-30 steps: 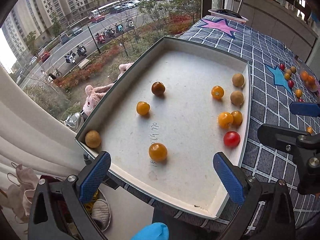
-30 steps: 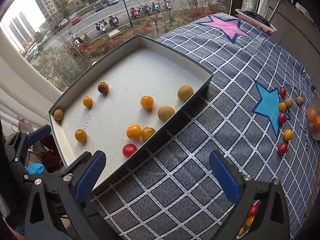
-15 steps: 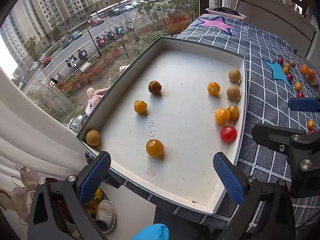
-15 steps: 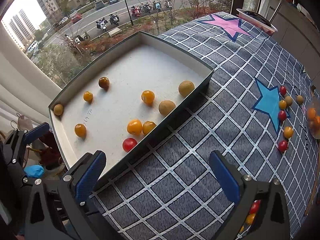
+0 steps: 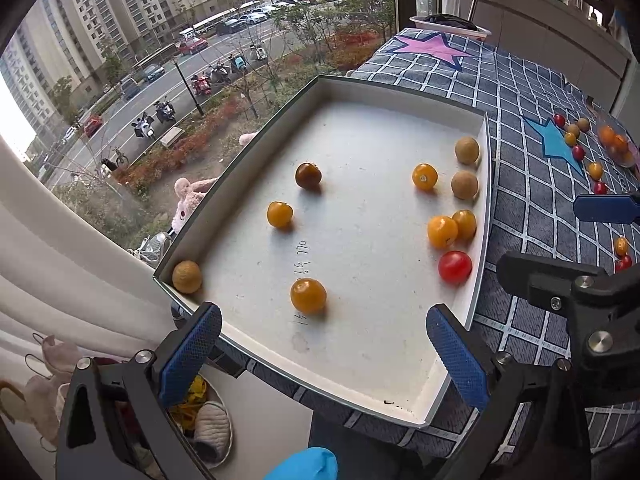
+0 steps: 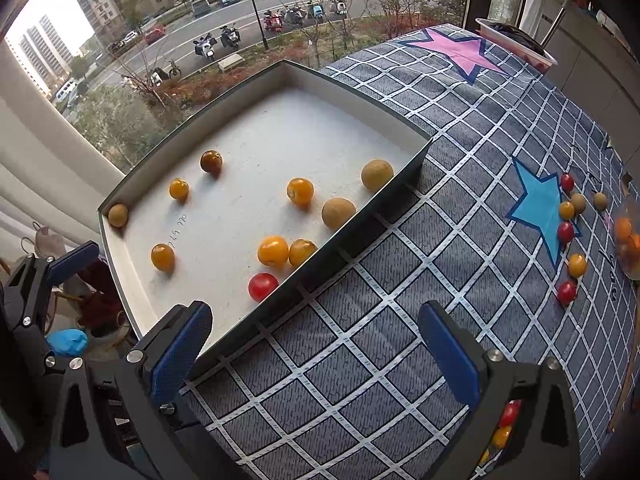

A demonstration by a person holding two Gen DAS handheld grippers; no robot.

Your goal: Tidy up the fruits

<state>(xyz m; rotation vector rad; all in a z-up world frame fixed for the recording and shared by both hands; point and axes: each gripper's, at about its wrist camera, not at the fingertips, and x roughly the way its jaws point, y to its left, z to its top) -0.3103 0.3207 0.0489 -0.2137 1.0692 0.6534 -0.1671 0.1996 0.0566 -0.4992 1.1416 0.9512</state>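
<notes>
A shallow white box [image 5: 360,344] [image 6: 224,320] lies on the checked cloth and holds several small fruits: orange ones [image 5: 308,295], a red tomato [image 5: 455,267] [image 6: 263,286], a dark one [image 5: 308,175] and brown ones [image 5: 186,277]. More small fruits [image 6: 566,232] lie in a loose row on the cloth by the blue star [image 6: 538,204]. My left gripper [image 5: 320,354] is open and empty over the box's near edge. My right gripper [image 6: 314,352] is open and empty over the cloth beside the box; it also shows in the left wrist view [image 5: 568,292].
A clear dish of orange fruits [image 6: 628,240] stands at the far right. A white basin [image 6: 516,40] sits at the cloth's far end. The window runs along the left. Slippers [image 5: 208,428] and a blue glove [image 5: 304,466] lie below the table edge.
Both grippers have drawn back slightly from the box. The fruits have not moved.
</notes>
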